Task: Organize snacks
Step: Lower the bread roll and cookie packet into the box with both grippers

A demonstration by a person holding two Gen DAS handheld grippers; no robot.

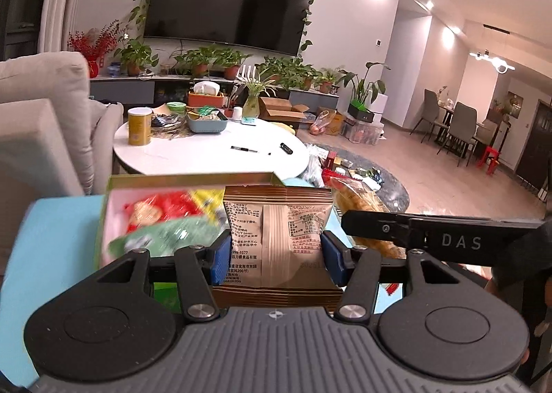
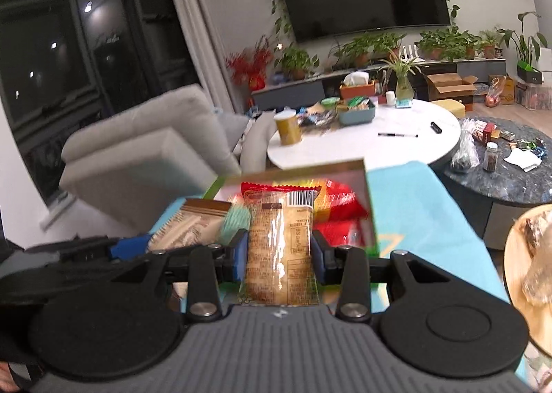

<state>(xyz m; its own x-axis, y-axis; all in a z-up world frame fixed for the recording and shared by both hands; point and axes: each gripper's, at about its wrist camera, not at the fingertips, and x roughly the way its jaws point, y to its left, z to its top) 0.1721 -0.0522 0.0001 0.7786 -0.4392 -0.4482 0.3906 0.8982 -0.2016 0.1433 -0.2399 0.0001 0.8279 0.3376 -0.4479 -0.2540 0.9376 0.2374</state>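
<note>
Open snack box point(image 1: 193, 182) is sitting mid-frame on the turquoise surface point(image 1: 58, 237), directly ahead of both grippers; left gripper point(image 1: 274, 256) is clamping a brown packet point(image 1: 276, 237), long axis pointing away toward the box, lower centre; right gripper point(image 2: 281, 260) is pinching a clear-wrapped pastry point(image 2: 281, 248), also lengthwise; both look about equally near, box's open side facing them.
</note>
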